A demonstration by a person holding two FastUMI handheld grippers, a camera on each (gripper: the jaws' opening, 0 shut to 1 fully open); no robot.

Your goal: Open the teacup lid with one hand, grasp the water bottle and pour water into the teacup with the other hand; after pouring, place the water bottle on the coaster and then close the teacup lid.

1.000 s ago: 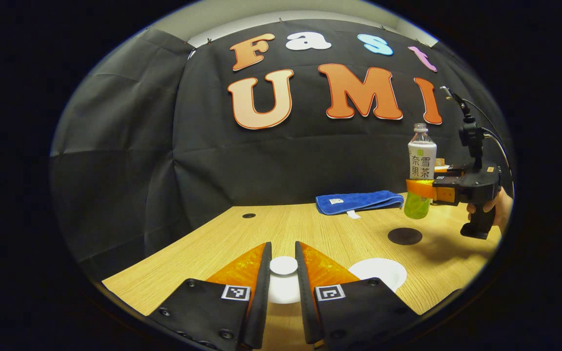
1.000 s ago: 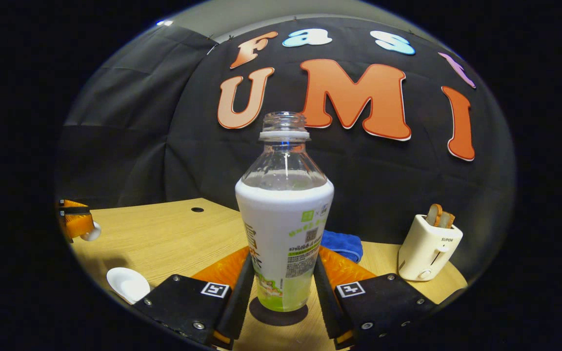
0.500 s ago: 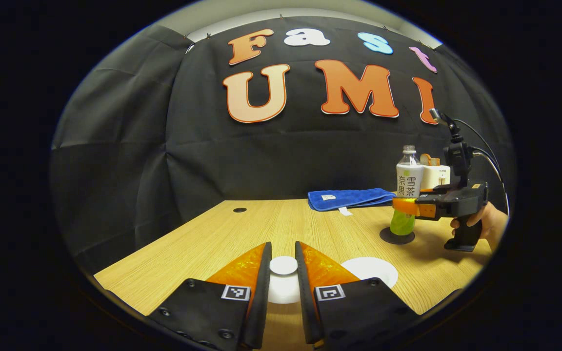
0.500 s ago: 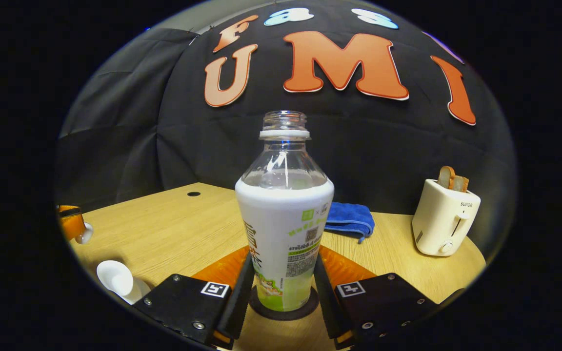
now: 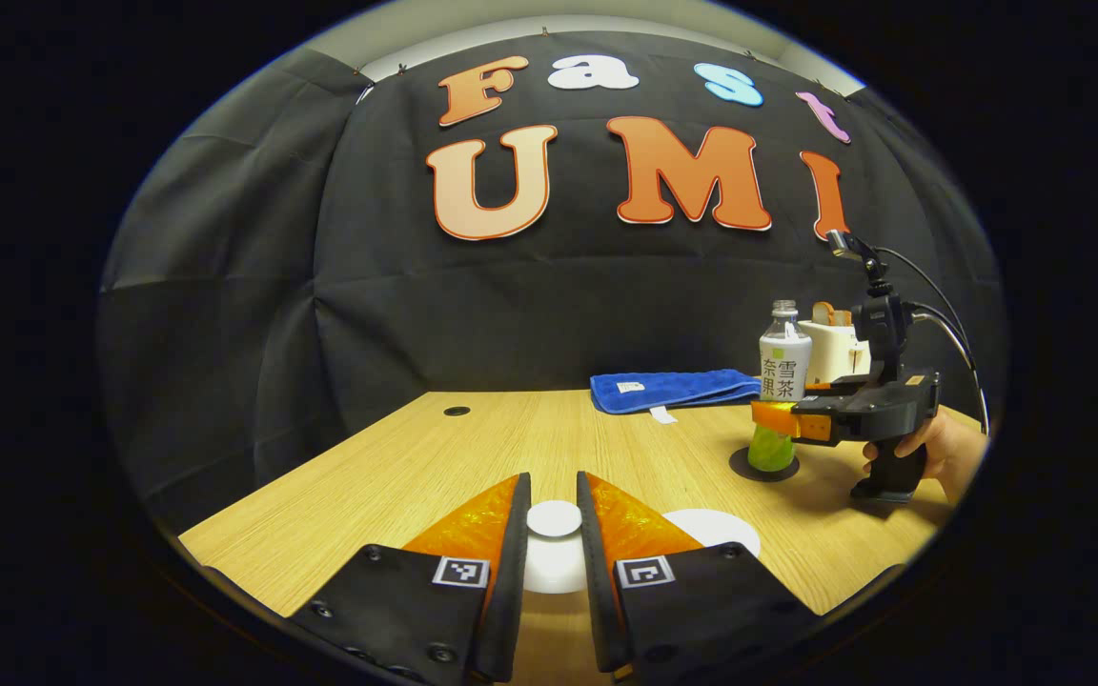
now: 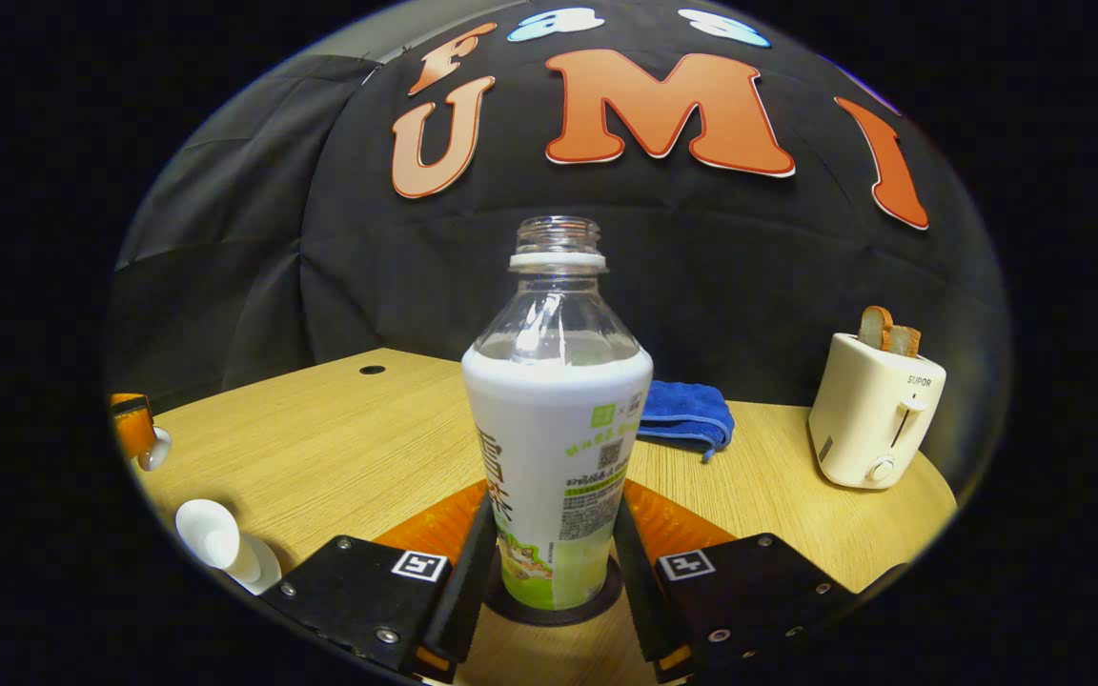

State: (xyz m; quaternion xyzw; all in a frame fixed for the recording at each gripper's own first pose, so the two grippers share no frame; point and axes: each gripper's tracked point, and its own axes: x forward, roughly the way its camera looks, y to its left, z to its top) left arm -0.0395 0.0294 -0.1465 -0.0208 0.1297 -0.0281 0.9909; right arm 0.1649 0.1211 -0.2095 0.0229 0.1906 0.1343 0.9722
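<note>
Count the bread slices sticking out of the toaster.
2. Both slices stand side by side in the top slot of the toaster, at the table's far right; more could be hidden inside.

The water bottle wears a white-and-green label; the towel is blue, the toaster cream, the coaster dark.

Table: light wood-grain surface, matt. Water bottle in my right gripper: clear glossy plastic, smooth printed label sleeve. Coaster: dark, matt. Towel: blue napped cloth. Toaster, frame right: smooth cream plastic.
</note>
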